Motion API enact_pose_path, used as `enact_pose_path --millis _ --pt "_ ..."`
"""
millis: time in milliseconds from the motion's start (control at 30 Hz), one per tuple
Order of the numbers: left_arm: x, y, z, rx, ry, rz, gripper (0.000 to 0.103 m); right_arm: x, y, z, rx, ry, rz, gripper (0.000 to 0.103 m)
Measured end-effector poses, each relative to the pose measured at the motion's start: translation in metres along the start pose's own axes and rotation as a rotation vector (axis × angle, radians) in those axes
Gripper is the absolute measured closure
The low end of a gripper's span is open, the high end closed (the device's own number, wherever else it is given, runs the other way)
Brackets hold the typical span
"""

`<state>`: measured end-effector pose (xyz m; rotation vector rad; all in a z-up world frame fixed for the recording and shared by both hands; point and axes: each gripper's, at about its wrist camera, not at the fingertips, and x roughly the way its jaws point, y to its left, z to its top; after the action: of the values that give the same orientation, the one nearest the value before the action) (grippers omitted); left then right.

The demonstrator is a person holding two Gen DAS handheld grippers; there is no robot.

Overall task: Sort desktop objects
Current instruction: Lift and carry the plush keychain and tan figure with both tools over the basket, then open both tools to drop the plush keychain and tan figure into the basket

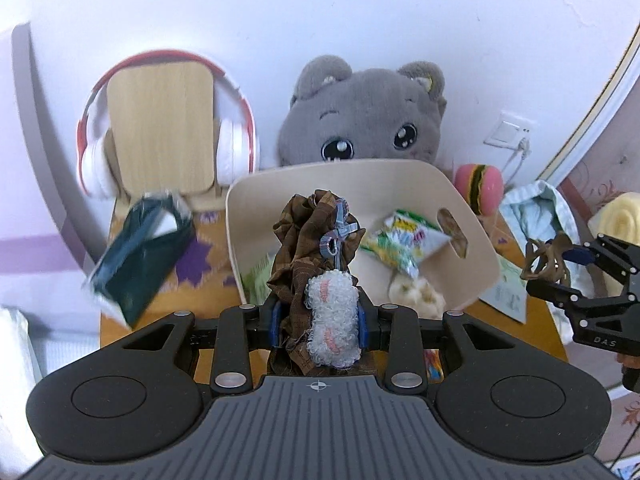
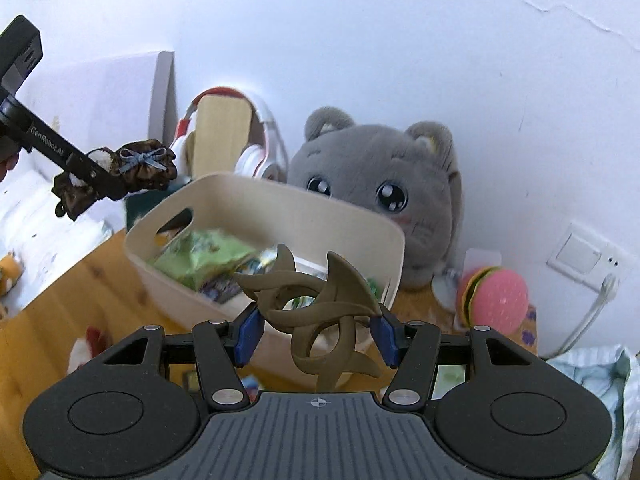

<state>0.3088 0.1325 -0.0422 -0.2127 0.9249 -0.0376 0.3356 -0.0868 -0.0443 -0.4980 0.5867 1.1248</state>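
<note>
My left gripper (image 1: 319, 320) is shut on a brown scrunchie (image 1: 316, 236) with a blue bow and a white fuzzy patch, held above the near edge of the cream bin (image 1: 472, 240). It also shows in the right wrist view (image 2: 140, 168). My right gripper (image 2: 316, 332) is shut on an olive-brown claw hair clip (image 2: 316, 312), held in front of the bin (image 2: 280, 208). The same clip shows in the left wrist view (image 1: 546, 258). The bin holds green snack packets (image 1: 404, 240) and a pale plush item (image 1: 416, 296).
A grey plush cat (image 1: 368, 116) sits behind the bin against the wall. White-and-red headphones (image 1: 96, 148) hang on a wooden stand (image 1: 160, 124). A dark green packet (image 1: 136, 256) lies left, a pink burger toy (image 2: 496, 296) and striped cloth (image 1: 536, 208) right.
</note>
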Motion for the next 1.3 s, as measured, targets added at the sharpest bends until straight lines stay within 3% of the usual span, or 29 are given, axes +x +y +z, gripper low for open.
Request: enact_pose_path --millis 400,567,900,1033,1133,1267,1300 --pt "0.056 -0.020 0.024 0.050 0.013 0.009 0.069 0.062 0.006 0.031 0.069 -0.005 -0.038 0.048" --pt "0.081 -0.027 0.022 0.062 0.024 0.072 0.069 0.085 0.003 0.038 0.096 0.005 -0.049 0.048" --pt "0.113 -0.026 0.014 0.073 0.078 0.117 0.068 0.121 0.003 0.031 0.131 0.097 -0.080 0.048" --pt "0.119 -0.023 0.008 0.062 0.099 0.102 0.067 0.130 0.006 0.027 0.134 0.135 -0.078 0.048" --pt "0.116 -0.025 0.002 0.078 0.077 0.073 0.058 0.136 0.008 0.024 0.139 0.160 -0.078 0.048" --pt "0.106 -0.029 0.001 0.093 0.020 0.108 0.038 0.141 0.013 0.020 0.116 0.183 -0.091 0.048" --pt "0.103 -0.029 0.002 0.087 0.010 0.112 0.037 0.142 0.013 0.019 0.119 0.191 -0.091 0.042"
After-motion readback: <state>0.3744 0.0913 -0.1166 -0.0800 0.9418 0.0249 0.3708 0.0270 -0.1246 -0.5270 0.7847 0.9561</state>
